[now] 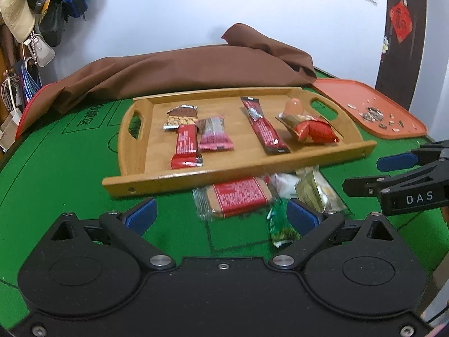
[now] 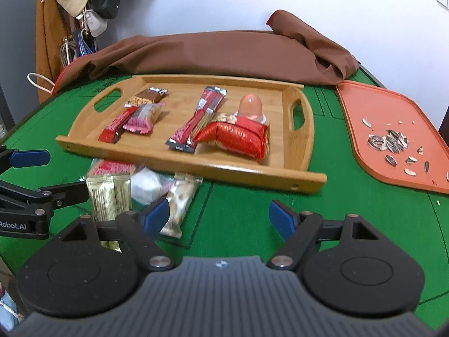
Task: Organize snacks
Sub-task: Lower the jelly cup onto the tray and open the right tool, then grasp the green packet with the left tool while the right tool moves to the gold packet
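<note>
Green felt covers the tabletop [image 1: 56, 174], and the loose snacks lie on it just ahead of both jaws, in front of the near rim of the light wooden tray with cut-out handles [image 1: 132, 179].

The left gripper [image 1: 221, 219] has its jaws spread wide and empty, with the flat clear-wrapped biscuit pack with a red label [image 1: 238, 196] between and slightly beyond them. The right gripper [image 2: 219, 219] also stands spread and empty; the pale nougat bar in clear wrap [image 2: 179, 205] lies at its left jaw.

I think each gripper should come down low, take one pack across its short side, and lift it over the rim beside the red packets already inside.

Behind the tray lie a brown cloth [image 1: 182, 67] and a white wall [image 1: 252, 0].
</note>
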`<state>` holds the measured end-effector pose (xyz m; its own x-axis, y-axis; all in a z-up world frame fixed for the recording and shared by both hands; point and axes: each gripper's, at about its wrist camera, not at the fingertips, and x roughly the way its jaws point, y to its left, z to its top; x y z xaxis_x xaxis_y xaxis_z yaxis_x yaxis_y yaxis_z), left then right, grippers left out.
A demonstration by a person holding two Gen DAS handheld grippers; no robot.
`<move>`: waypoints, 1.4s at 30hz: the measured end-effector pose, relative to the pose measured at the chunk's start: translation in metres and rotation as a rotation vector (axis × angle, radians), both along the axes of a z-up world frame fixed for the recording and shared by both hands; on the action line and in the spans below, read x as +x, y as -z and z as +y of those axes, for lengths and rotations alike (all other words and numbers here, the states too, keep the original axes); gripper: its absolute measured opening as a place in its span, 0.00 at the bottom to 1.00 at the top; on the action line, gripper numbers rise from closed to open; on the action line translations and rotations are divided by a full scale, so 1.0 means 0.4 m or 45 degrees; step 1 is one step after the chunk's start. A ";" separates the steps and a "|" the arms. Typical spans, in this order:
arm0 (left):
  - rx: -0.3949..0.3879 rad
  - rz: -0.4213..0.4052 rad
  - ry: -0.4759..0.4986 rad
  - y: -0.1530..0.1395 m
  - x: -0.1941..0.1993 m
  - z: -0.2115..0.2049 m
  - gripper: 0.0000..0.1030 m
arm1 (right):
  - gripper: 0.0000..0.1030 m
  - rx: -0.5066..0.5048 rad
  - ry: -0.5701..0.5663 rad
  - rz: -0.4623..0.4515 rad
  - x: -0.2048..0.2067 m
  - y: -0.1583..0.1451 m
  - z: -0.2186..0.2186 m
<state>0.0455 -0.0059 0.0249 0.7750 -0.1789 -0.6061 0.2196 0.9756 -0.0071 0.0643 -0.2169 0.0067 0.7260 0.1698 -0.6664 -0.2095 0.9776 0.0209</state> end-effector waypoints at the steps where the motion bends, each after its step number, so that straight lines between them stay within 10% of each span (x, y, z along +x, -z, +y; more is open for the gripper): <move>1: 0.004 0.003 0.002 0.004 -0.003 -0.002 0.96 | 0.83 0.000 0.000 0.004 -0.002 0.003 -0.001; 13: 0.010 0.057 0.041 0.044 -0.006 -0.039 0.96 | 0.83 -0.019 0.009 0.027 -0.016 0.030 -0.008; 32: -0.133 0.139 0.131 0.053 0.024 -0.092 0.40 | 0.83 -0.046 0.034 0.037 -0.032 0.036 -0.031; 42: -0.102 0.125 0.074 0.042 0.005 -0.054 0.38 | 0.83 -0.023 -0.009 0.046 -0.035 0.034 -0.012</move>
